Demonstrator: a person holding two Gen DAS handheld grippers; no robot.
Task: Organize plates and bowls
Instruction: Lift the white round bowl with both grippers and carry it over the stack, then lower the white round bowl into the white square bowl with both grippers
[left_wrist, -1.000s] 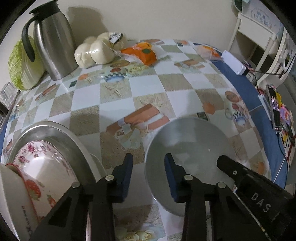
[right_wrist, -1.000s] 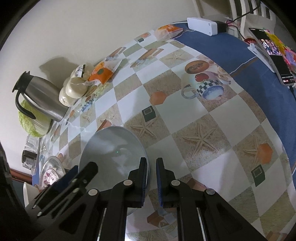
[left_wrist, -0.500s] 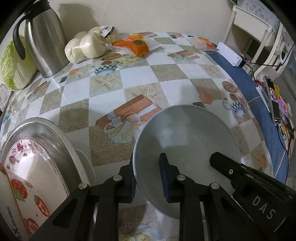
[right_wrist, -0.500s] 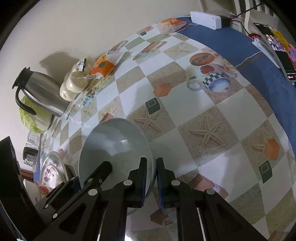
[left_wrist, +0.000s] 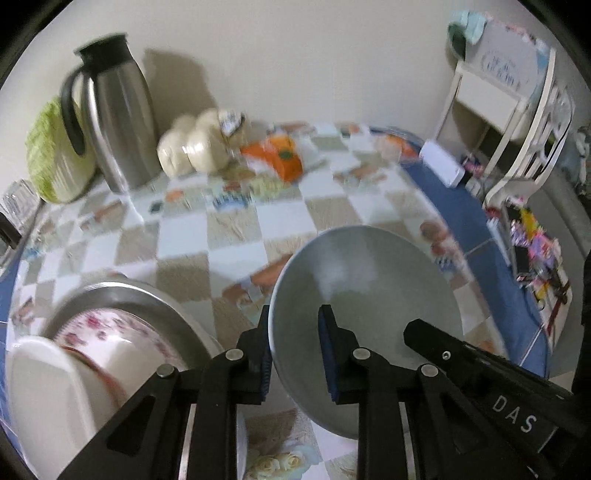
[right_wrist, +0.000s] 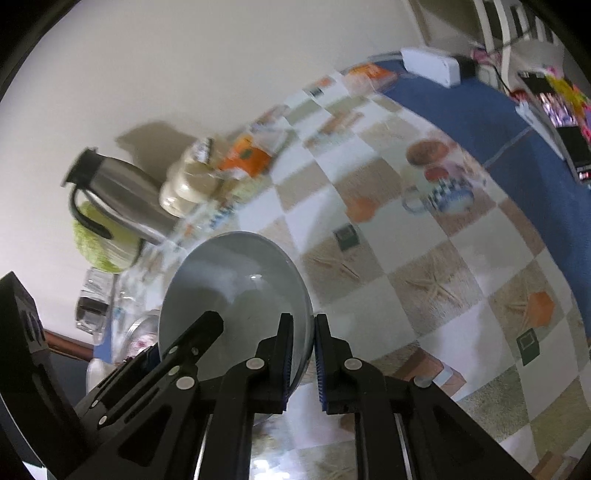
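Left wrist view shows your left tongs (left_wrist: 295, 354) clamped on the near rim of the pale grey round ceramic plate (left_wrist: 369, 291), your right tongs (right_wrist: 303, 363) pinching its opposite edge, probably so it rides level above the checked counter (left_wrist: 236, 229).

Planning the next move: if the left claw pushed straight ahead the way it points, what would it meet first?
The grey bowl already clamped in the left claw; past its rim, probably the checkered tablecloth, though depth is unclear.
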